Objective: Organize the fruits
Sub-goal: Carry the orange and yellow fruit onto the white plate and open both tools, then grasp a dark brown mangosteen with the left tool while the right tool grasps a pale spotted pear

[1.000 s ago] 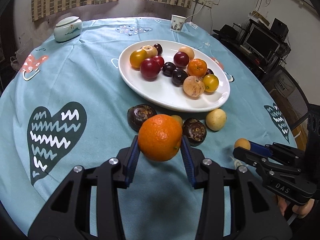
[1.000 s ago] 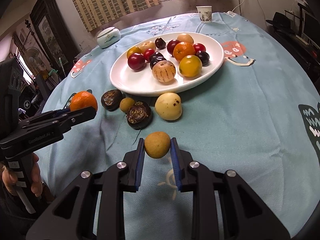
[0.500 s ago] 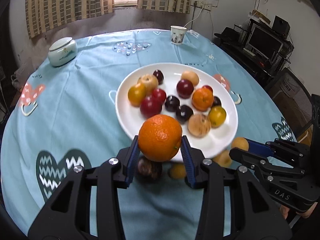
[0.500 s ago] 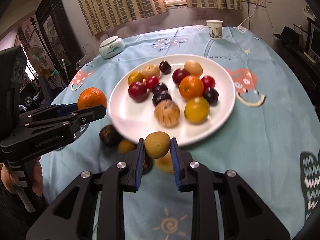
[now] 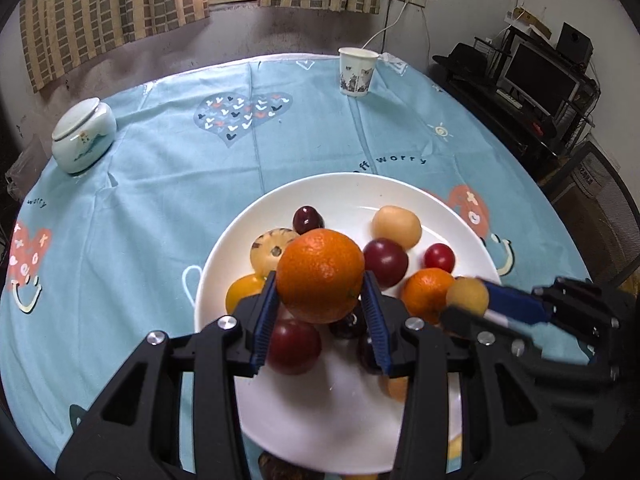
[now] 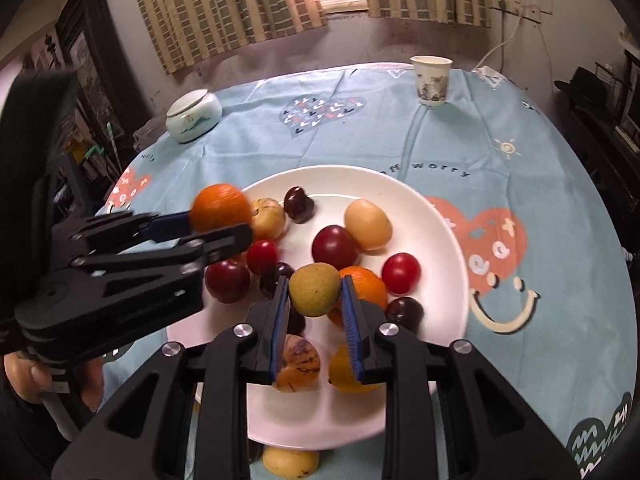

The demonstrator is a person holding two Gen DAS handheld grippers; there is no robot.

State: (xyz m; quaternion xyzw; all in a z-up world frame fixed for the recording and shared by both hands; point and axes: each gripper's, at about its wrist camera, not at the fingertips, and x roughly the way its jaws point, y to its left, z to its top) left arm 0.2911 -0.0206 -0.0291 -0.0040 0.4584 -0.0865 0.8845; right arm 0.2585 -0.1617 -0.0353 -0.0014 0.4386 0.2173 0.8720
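Over the round white ceramic plate (image 5: 400, 184), a large round orange (image 5: 320, 275) was held clamped in the left gripper (image 5: 321, 312) at frame centre; a small yellow-green round fruit (image 6: 314, 289) was gripped by the right gripper (image 6: 315, 312).

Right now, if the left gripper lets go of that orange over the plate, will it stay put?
Probably not at once: the orange is round, so it may roll. Fruit crowds the white plate beneath the left gripper, so neighbours would likely stop it. Its skin looks firm and dimpled, not fragile.
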